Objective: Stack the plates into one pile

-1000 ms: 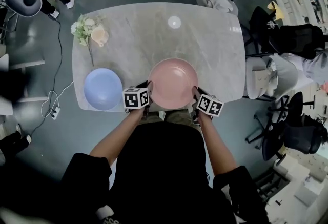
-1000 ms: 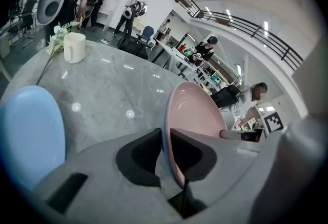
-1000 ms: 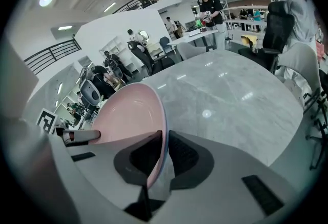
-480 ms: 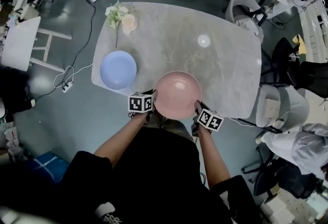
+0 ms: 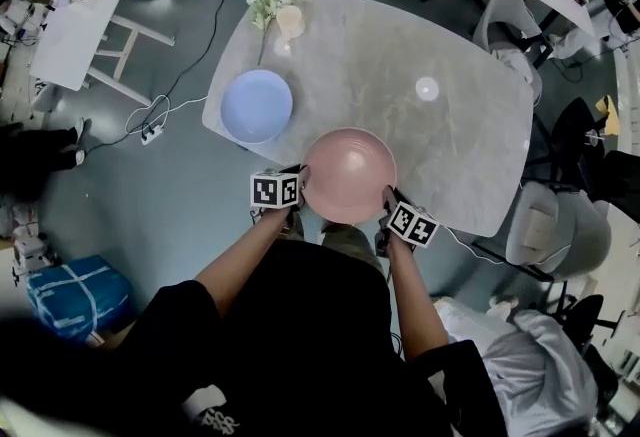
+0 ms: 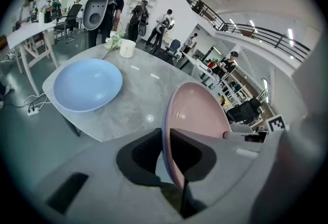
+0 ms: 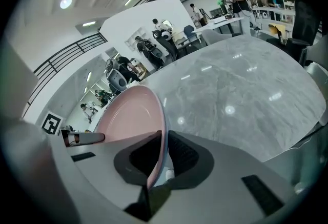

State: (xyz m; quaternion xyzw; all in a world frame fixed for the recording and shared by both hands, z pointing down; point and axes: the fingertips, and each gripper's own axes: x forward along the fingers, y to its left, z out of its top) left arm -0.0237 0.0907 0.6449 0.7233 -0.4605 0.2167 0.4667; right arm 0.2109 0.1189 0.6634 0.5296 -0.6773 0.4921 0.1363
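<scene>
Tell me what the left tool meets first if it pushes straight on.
The pink plate clamped in it; past that, probably bare table, just right of the blue plate.

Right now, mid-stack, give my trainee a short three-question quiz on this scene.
1. True or false: the left hand-held gripper and the right hand-held gripper both clamp the pink plate by its rim.
2. The blue plate lies: A) on the table, apart from the pink plate; B) under the pink plate; C) on a chair.
3. How many plates show in all?
Key: 1 true; 2 A; 3 two.
</scene>
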